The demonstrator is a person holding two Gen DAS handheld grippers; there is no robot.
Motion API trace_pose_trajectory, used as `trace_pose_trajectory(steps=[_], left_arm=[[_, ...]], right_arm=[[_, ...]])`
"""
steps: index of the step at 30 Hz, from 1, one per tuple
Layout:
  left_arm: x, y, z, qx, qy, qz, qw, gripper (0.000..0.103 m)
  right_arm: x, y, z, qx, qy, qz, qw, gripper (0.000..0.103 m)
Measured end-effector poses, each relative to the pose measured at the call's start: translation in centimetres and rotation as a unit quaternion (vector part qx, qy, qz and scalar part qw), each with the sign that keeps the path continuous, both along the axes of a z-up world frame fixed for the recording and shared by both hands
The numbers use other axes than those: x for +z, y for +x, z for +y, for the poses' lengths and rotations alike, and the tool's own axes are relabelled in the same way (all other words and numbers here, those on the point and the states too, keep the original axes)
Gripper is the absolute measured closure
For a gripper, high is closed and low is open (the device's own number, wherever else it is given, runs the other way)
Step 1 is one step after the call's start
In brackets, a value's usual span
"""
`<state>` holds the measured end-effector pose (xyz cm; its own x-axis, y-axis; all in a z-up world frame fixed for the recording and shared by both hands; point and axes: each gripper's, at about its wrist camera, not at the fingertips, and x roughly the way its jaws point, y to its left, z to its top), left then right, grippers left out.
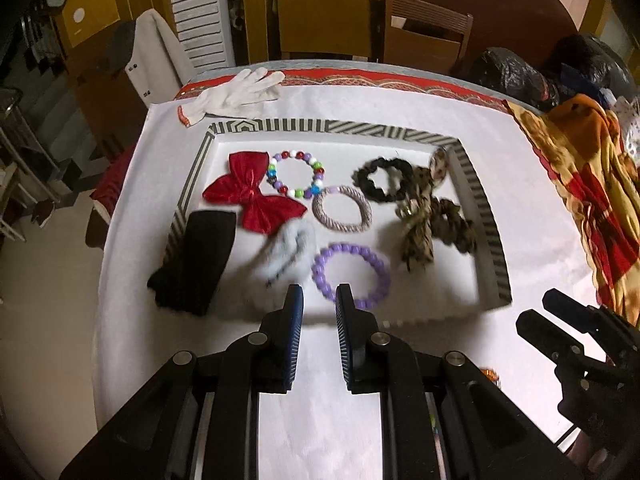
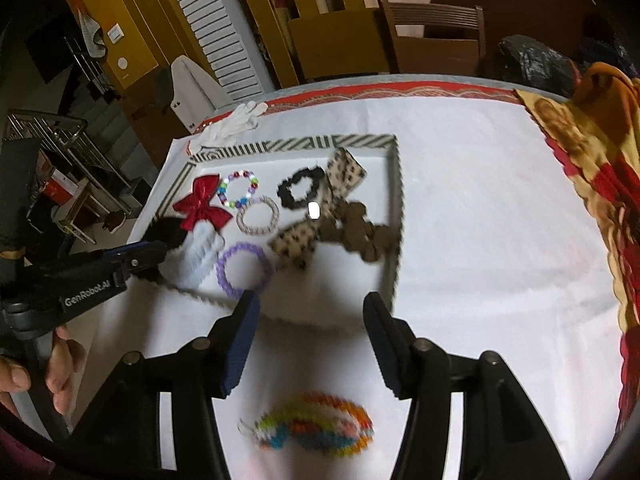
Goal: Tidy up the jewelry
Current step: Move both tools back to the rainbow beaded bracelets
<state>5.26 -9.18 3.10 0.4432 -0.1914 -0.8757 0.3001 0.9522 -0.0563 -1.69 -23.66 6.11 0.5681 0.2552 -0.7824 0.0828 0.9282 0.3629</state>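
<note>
1. While the left tool [image 1: 319, 300] hangs narrow and empty at the near edge of the striped tray [image 1: 493, 236], the right tool [image 2: 310, 308] stands wide and empty.
2. A rainbow beaded bracelet [image 2: 314, 422] lies on the white bench [image 2: 480, 220] below the right tool.
3. The tray holds a purple bracelet [image 1: 351, 274], red bow [image 1: 252, 194] and scrunchies.
</note>
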Motion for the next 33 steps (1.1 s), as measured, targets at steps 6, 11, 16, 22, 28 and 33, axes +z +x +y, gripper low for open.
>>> trace_pose_trajectory(steps=[6,11,16,22,28,33], left_arm=[[0.4,-3.4,-0.4,-0.003,0.004,-0.008,1.0,0.092],[0.2,-5.9,-0.9,-0.004,0.001,-0.005,1.0,0.092],[0.0,-7.7,-1.3,-0.002,-0.008,0.004,1.0,0.092],[-0.9,-9.7,-1.9,-0.005,-0.01,0.019,0.9998,0.092],[-2.6,-10.7,-2.4,-0.008,-0.013,0.05,0.9986,0.092],[-4.0,-11.1,-2.9,-0.023,-0.032,0.07,0.9968,0.092]], right_arm=[[-0.9,-3.9,-1.0,-0.007,0.006,0.013,1.0,0.046],[-1.1,-6.7,-1.6,-0.009,0.0,0.015,1.0,0.046],[-1.6,-9.1,-2.5,-0.01,-0.008,0.024,1.0,0.046],[-3.4,-11.6,-3.9,-0.011,-0.013,0.044,0.999,0.046],[-5.2,-12.6,-4.3,-0.011,-0.004,0.06,0.998,0.046],[-6.1,-12.4,-4.2,-0.009,0.0,0.072,0.997,0.046]])
